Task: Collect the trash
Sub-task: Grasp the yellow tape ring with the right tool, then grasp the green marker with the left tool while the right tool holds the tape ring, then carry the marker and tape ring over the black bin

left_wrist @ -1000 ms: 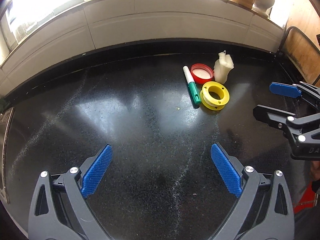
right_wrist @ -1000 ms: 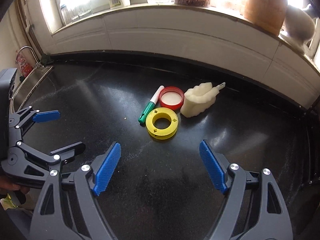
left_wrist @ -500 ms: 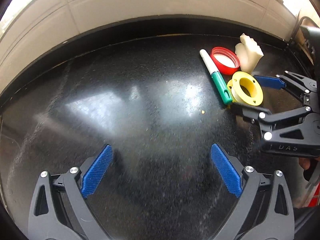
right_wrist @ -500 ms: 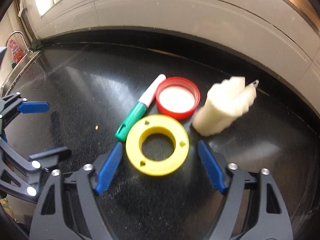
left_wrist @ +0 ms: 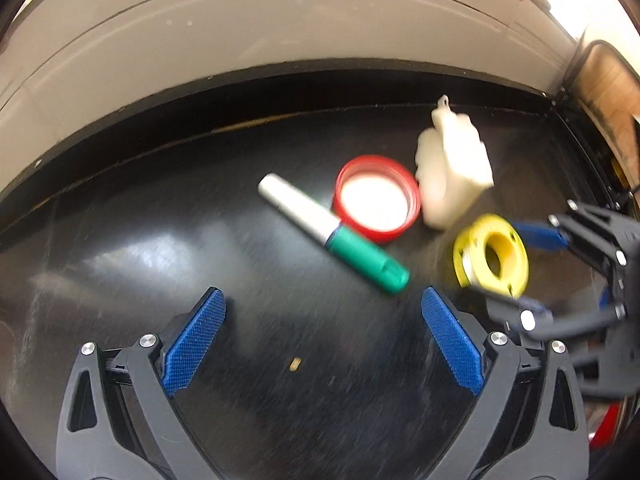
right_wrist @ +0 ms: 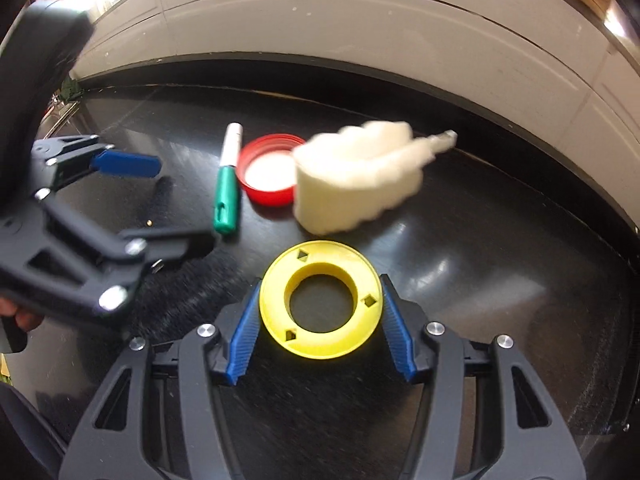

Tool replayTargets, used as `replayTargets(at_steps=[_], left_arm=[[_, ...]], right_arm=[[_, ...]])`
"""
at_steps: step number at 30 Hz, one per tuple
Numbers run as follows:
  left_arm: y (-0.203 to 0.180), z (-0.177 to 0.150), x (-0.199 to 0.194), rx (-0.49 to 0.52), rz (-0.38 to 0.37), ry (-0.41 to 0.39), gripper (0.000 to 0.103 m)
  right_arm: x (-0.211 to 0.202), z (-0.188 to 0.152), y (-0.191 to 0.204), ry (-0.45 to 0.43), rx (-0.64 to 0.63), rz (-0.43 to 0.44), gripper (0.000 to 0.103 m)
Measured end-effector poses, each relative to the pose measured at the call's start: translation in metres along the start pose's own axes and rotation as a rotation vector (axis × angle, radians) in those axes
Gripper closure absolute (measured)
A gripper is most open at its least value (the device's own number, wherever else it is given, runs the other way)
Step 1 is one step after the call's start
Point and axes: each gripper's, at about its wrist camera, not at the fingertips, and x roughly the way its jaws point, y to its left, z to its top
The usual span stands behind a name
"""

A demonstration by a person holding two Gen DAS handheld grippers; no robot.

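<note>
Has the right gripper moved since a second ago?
Yes. The right gripper has come forward and down to the yellow spool, its jaws closing against the rim; the red lid stayed put.

You have a glossy black countertop [left_wrist: 168,248], a pale tiled wall [left_wrist: 280,32] behind it, and a sink edge [right_wrist: 60,110] far left.

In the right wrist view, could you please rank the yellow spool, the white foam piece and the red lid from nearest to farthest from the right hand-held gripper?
1. Yellow spool: between the fingers of the right hand-held gripper, whose jaws have just been closing.
2. White foam piece: beyond the spool, slightly right.
3. Red lid: farthest, beyond and to the left, partly behind the foam.
</note>
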Motion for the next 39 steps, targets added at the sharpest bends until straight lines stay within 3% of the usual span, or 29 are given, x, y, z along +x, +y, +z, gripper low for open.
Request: replayTargets(at_steps=[7, 10, 12, 15, 17, 21, 27, 33, 39], left_arm=[[-0.003, 0.016, 0.013, -0.012, 0.103, -0.004, 0.007], [-0.004, 0.011, 0.013, -0.005, 0.114, -0.021, 0.015], [-0.007, 0.007, 0.007, 0.001, 0.113, -0.031, 0.029], [-0.012, 0.005, -0.001, 0.024, 0.111, -0.032, 0.078], [-0.011, 0.004, -0.002, 0.025, 0.113, -0.020, 0.090], [-0.010, 0.001, -0.013, -0.006, 0.089, -0.004, 0.090], [-0.023, -0.015, -0.055, 0.009, 0.103, -0.049, 0.090], [-0.034, -0.051, -0.091, -0.015, 0.105, -0.066, 0.090], [-0.042, -0.092, -0.102, -0.031, 0.105, -0.049, 0.090]], right_arm=[[0.000, -0.002, -0.006, -0.007, 0.037, -0.001, 0.047], [-0.001, -0.002, -0.004, -0.009, 0.028, 0.001, 0.048], [-0.002, -0.002, -0.004, -0.004, 0.016, -0.011, 0.048], [-0.003, -0.003, -0.003, 0.005, 0.026, -0.007, 0.048], [-0.004, -0.001, -0.001, 0.010, 0.033, 0.000, 0.048], [-0.018, 0.003, -0.003, -0.010, 0.044, -0.012, 0.048], [-0.055, -0.001, -0.004, -0.059, 0.069, -0.029, 0.048], [-0.097, -0.023, 0.012, -0.098, 0.067, -0.034, 0.048], [-0.125, -0.053, 0.031, -0.111, 0.059, -0.033, 0.048]])
